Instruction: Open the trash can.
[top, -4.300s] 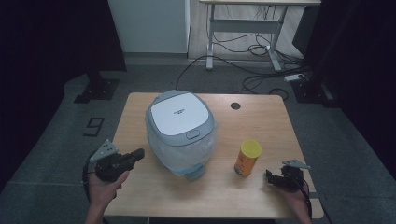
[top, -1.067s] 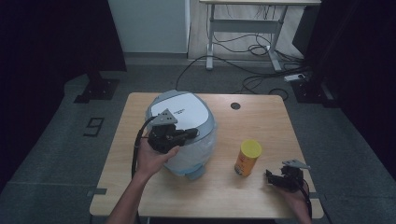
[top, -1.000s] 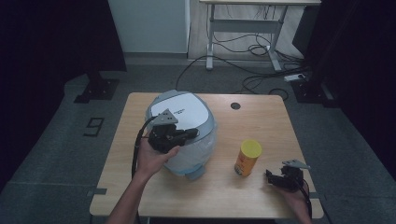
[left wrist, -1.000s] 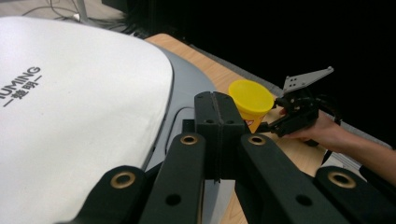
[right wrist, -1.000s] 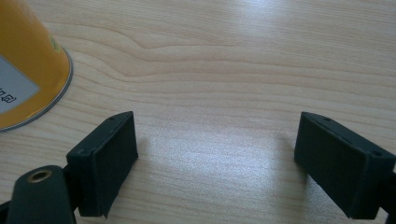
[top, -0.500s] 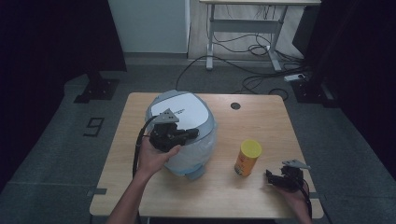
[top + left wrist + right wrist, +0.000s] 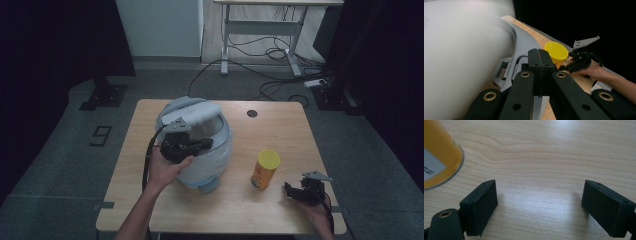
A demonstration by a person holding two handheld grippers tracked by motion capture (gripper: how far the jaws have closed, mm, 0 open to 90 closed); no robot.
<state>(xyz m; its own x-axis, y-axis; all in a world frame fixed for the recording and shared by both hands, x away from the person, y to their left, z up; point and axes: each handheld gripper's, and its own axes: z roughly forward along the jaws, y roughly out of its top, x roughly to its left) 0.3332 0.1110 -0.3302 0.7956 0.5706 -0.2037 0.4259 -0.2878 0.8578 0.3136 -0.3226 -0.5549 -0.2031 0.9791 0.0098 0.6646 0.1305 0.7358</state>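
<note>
The left tool (image 7: pixel 200 145), jaws pressed flat together with nothing between them, hovers at the front of the rice cooker (image 7: pixel 196 142), right by the lid's release latch (image 7: pixel 504 72); the white lid (image 7: pixel 199 113) already tilts up towards the far side. The cooker stands on the table (image 7: pixel 280 125) left of centre. The right tool (image 7: pixel 295 192), jaws wide and empty, rests near the front right edge, just beside the yellow canister (image 7: pixel 265 168), so the left hand is nearer to the cooker.
</note>
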